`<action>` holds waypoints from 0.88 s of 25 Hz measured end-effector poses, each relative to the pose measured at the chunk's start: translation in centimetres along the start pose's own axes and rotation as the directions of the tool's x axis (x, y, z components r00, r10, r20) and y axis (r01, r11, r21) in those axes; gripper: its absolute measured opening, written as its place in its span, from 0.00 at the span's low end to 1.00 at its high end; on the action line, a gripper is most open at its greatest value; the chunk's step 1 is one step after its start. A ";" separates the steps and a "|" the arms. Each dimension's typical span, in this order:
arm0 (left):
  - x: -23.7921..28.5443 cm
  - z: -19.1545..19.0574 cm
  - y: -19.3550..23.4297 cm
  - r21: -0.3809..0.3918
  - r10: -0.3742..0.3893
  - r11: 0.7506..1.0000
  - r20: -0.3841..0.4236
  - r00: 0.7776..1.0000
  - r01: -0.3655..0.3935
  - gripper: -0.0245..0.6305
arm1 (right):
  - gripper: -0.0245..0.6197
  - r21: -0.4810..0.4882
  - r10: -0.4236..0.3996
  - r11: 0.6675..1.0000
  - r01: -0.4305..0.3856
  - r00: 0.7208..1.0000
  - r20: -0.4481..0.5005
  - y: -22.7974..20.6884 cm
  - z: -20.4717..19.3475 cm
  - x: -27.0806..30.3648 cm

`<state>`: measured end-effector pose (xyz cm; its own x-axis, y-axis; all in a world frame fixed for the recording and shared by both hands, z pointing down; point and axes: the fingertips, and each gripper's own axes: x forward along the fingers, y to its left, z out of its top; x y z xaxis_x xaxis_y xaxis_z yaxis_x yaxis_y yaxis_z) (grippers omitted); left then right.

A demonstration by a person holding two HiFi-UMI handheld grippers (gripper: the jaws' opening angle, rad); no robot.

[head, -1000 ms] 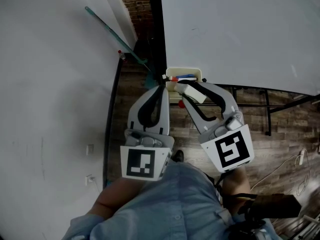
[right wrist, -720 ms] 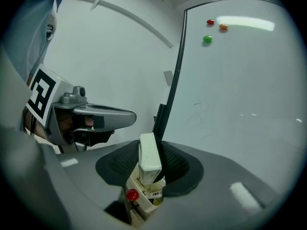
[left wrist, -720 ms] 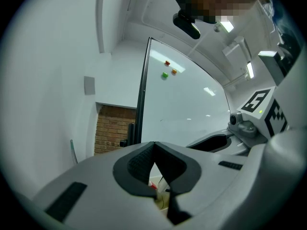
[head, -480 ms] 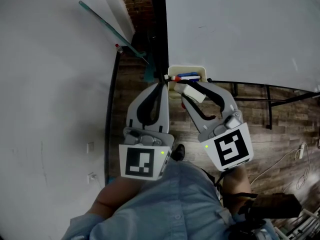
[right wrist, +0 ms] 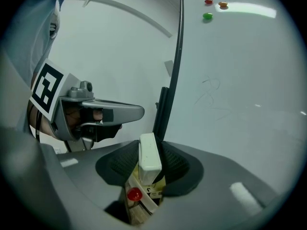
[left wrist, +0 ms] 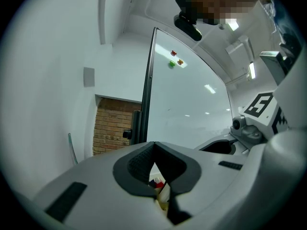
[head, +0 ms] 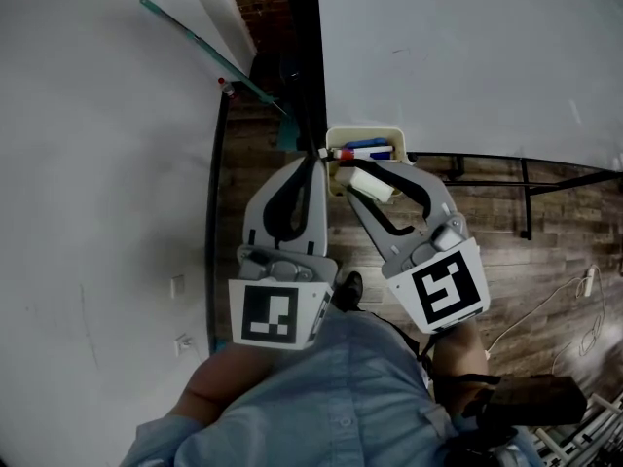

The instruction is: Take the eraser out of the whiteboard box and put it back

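Note:
A white eraser [head: 373, 185] [right wrist: 149, 158] stands on edge between the pads of my right gripper [head: 362, 175] [right wrist: 149, 150], which is shut on it. It hangs just over the front of the cream whiteboard box [head: 389, 136] [right wrist: 144, 206]. The box hangs at the whiteboard's lower corner and holds markers, one with a red cap [right wrist: 134, 194]. My left gripper [head: 314, 156] [left wrist: 154, 147] is shut with nothing in it, its tips at the box's left edge beside the black board frame. Marker caps [left wrist: 157, 181] show through the gap behind its tips.
The whiteboard [head: 467, 56] fills the upper right, a white wall [head: 97, 163] the left. The board's black stand bars [head: 487, 159] run over a wooden floor [head: 545, 251]. A cable and power strip [head: 585, 307] lie at the right. Coloured magnets [right wrist: 207, 16] sit high on the board.
Both grippers have sunk a little and edged toward the box. The eraser stays gripped in the right one; the left stays shut.

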<state>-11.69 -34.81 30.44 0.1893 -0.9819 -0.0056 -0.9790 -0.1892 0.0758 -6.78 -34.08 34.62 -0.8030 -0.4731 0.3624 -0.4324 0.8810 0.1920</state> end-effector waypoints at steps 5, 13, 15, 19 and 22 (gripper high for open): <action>0.4 -0.4 0.2 -0.005 -0.009 1.000 -0.012 1.000 0.009 0.05 | 0.26 0.011 0.009 1.000 -0.009 1.000 -0.026 0.2 -1.0 0.7; 0.9 -1.2 0.8 -0.007 -0.025 1.000 -0.038 0.999 0.024 0.05 | 0.26 0.033 0.014 0.999 -0.013 0.999 -0.040 0.2 -1.8 1.7; 1.2 -1.5 0.8 -0.009 -0.031 0.999 -0.047 0.998 0.031 0.05 | 0.27 0.042 0.015 0.999 -0.013 0.999 -0.042 0.2 -2.1 2.0; 1.6 -2.0 0.9 -0.012 -0.038 0.999 -0.060 0.997 0.037 0.05 | 0.27 0.054 0.023 0.998 -0.020 0.999 -0.046 0.2 -2.6 2.3; 1.9 -2.3 1.0 -0.011 -0.039 0.999 -0.064 0.997 0.038 0.05 | 0.27 0.053 0.029 0.998 -0.026 0.998 -0.051 0.3 -2.9 2.5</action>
<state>-12.09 -36.82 32.77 0.2314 -0.9713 0.0551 -0.9702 -0.2263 0.0865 -7.66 -35.01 38.23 -0.7929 -0.4470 0.4140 -0.4329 0.8915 0.1336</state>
